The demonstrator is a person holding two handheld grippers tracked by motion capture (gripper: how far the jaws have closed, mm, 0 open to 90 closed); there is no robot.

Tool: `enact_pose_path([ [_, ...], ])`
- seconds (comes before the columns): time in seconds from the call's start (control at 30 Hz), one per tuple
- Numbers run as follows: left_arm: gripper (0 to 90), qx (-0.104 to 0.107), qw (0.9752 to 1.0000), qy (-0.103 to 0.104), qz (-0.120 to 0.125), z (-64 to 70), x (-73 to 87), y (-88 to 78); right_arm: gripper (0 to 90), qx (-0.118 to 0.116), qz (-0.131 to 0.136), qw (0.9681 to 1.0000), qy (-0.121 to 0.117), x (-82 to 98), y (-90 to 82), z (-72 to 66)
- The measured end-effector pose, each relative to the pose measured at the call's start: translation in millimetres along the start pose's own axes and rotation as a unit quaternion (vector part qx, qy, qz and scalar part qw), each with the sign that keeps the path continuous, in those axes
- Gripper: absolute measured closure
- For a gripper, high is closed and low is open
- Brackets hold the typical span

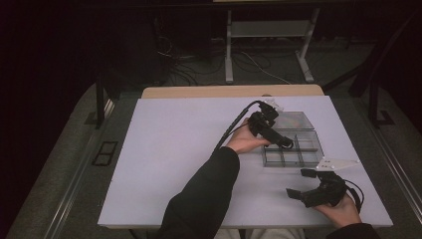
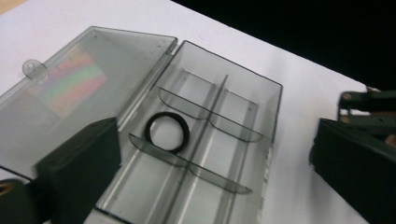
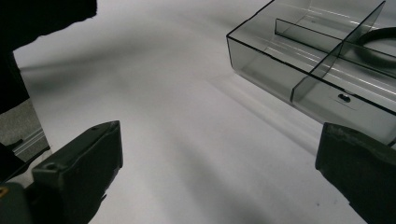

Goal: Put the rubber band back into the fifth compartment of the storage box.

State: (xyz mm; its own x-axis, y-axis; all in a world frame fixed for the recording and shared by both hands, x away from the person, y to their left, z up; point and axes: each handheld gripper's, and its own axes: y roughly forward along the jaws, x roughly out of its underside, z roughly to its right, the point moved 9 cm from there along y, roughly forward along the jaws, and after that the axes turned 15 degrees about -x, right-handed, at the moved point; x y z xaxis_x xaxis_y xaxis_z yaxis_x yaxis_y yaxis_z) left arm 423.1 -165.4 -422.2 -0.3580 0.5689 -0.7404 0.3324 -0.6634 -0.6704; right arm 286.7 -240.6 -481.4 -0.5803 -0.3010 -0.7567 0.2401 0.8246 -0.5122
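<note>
A clear plastic compartment box (image 1: 298,155) lies on the white table with its lid (image 1: 293,120) folded open at the far side. A black ring (image 2: 167,132) rests in one of its middle compartments, leaning on a divider, and its edge shows in the right gripper view (image 3: 373,44). My left gripper (image 1: 284,143) hovers over the box, tilted down at it. Its jaws stand wide open (image 2: 215,168), with nothing between them and clear of the ring. My right gripper (image 1: 300,183) is open near the table's front right, short of the box wall (image 3: 261,60), holding nothing.
The white table (image 1: 174,164) has a wooden strip (image 1: 229,91) along its far edge. A dark sleeve (image 1: 204,194) reaches across the front middle. Beyond the table are a dark floor with cables and the legs of a white desk (image 1: 229,55).
</note>
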Motion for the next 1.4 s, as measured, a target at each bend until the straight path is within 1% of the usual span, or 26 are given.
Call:
enact_pose_path([
  [0.17, 0.0, -0.005, 0.9999, 0.005, 0.015, 1.7, 3.3, -15.0, 0.5, 0.0, -0.001, 1.0, 0.0, 0.3, -0.2, -0.6],
  [0.2, 0.0, -0.005, 0.9999, -0.004, 0.015, 3.3, 4.4, -18.6, 0.4, 0.0, -0.001, 1.0, 0.001, 0.3, 0.1, -0.8],
  [0.27, 0.0, -0.01, 0.9998, -0.004, 0.019, 3.2, 6.2, -24.8, 0.5, 0.0, -0.002, 1.0, 0.001, 0.5, 0.2, -0.9],
  [0.47, 0.0, -0.019, 0.9993, 0.002, 0.033, -0.4, 14.4, -44.1, 0.5, 0.001, -0.003, 1.0, -0.001, 0.5, -0.1, -1.2],
  [0.57, 0.0, -0.027, 0.9989, -0.005, 0.038, -2.7, 20.8, -55.0, 0.5, 0.001, -0.003, 1.0, -0.001, 0.4, -0.2, -1.1],
  [0.63, 0.0, -0.034, 0.9987, -0.003, 0.038, -5.9, 25.8, -62.5, 0.4, 0.001, -0.003, 1.0, -0.001, 0.4, -0.1, -1.0],
  [0.77, 0.0, -0.045, 0.9979, -0.012, 0.045, -13.0, 34.9, -77.3, 0.5, 0.001, -0.004, 1.0, 0.001, 0.9, 0.5, -1.6],
  [0.9, 0.0, -0.056, 0.9968, -0.021, 0.052, -19.8, 45.3, -90.9, 0.4, 0.002, -0.004, 1.0, -0.003, 0.6, 0.7, -1.2],
  [1.0, 0.0, -0.064, 0.9963, -0.027, 0.051, -23.7, 56.2, -99.5, 0.4, 0.002, -0.004, 1.0, -0.001, 0.6, 0.2, -1.3],
  [1.13, 0.0, -0.069, 0.9955, -0.036, 0.055, -28.2, 70.0, -112.1, 0.4, 0.003, -0.005, 1.0, 0.0, 0.9, 0.2, -1.2],
  [1.17, 0.0, -0.071, 0.9948, -0.04, 0.061, -29.1, 72.7, -114.4, 0.4, 0.003, -0.005, 1.0, 0.0, 1.0, 0.4, -1.2],
  [1.23, 0.0, -0.074, 0.9945, -0.043, 0.061, -30.8, 79.8, -120.8, 0.4, 0.004, -0.005, 1.0, 0.001, 1.2, 0.5, -0.9],
  [1.33, 0.0, -0.076, 0.9936, -0.052, 0.065, -32.8, 90.0, -127.9, 0.4, 0.004, -0.005, 1.0, -0.001, 1.3, 0.6, -0.5],
  [1.37, 0.0, -0.076, 0.9932, -0.059, 0.065, -32.9, 93.4, -129.8, 0.4, 0.004, -0.005, 1.0, -0.001, 1.4, 0.6, -0.2],
  [1.4, 0.0, -0.078, 0.9931, -0.058, 0.065, -33.8, 96.8, -131.9, 0.4, 0.004, -0.005, 1.0, -0.001, 1.4, 0.7, 0.0],
])
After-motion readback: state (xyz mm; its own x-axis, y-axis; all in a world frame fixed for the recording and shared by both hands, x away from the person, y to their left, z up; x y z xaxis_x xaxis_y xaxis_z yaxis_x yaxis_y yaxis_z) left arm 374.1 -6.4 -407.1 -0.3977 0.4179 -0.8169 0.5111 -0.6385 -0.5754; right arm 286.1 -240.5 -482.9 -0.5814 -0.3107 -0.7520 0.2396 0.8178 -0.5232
